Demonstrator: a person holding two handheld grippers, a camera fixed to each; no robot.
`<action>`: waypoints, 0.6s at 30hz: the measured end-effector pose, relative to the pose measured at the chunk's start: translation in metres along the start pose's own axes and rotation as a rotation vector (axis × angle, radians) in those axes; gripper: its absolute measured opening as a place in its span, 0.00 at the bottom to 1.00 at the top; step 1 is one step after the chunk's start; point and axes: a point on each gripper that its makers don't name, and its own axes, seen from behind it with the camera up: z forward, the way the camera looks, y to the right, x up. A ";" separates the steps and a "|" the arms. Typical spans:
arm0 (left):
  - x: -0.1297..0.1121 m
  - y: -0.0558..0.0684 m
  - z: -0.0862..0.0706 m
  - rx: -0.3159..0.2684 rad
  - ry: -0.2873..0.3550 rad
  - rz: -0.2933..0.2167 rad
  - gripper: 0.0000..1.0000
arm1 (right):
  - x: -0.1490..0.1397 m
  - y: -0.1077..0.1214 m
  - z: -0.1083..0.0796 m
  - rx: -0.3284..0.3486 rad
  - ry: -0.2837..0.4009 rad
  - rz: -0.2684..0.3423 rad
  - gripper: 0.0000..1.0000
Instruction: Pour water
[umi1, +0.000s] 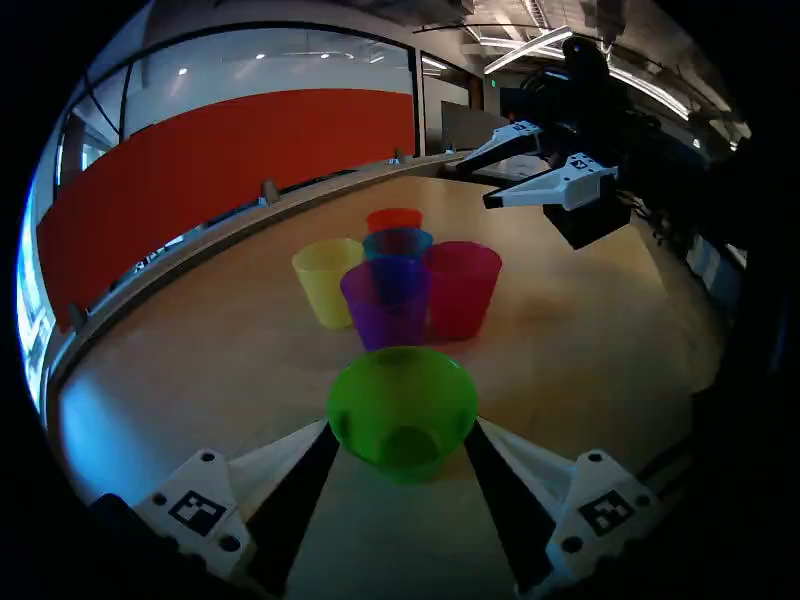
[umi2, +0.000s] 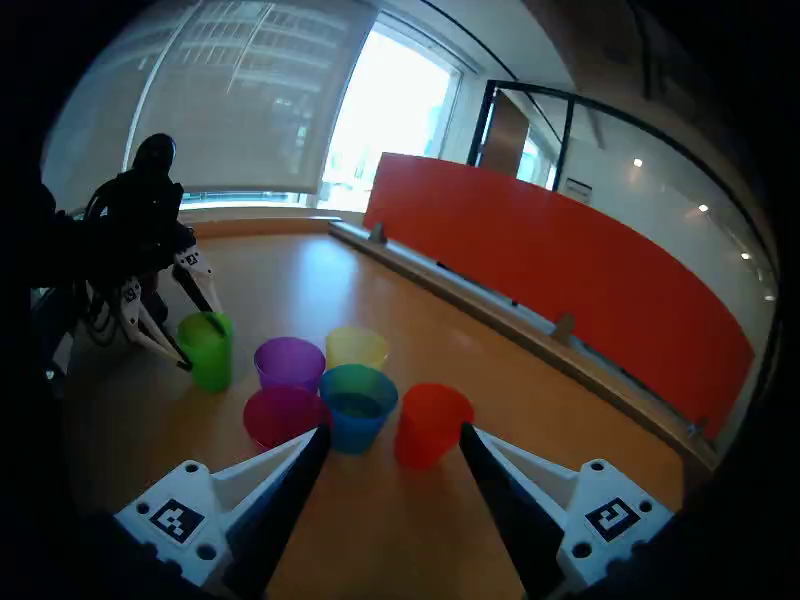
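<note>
A wide, smooth, light brown wooden counter (umi1: 600, 330) lies across the lower part of both views. Along its far edge stands a long, flat orange-red wall panel (umi1: 230, 160), with clear glass panes (umi1: 270, 65) above it. In the right gripper view, a big bright window (umi2: 395, 120) glows at the back. A pale roller blind (umi2: 240, 100) hangs beside it. Long white strip lights (umi1: 525, 48) shine on the ceiling.
</note>
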 end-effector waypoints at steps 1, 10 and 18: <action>0.000 0.000 0.000 0.003 -0.002 0.005 0.84 | 0.000 0.000 0.000 0.000 0.000 0.000 1.00; 0.006 -0.001 -0.003 0.020 0.003 0.032 0.83 | 0.001 -0.001 0.002 0.006 -0.003 0.001 1.00; 0.020 -0.008 -0.013 0.050 0.040 0.015 0.83 | 0.001 -0.005 0.006 0.024 -0.017 -0.007 1.00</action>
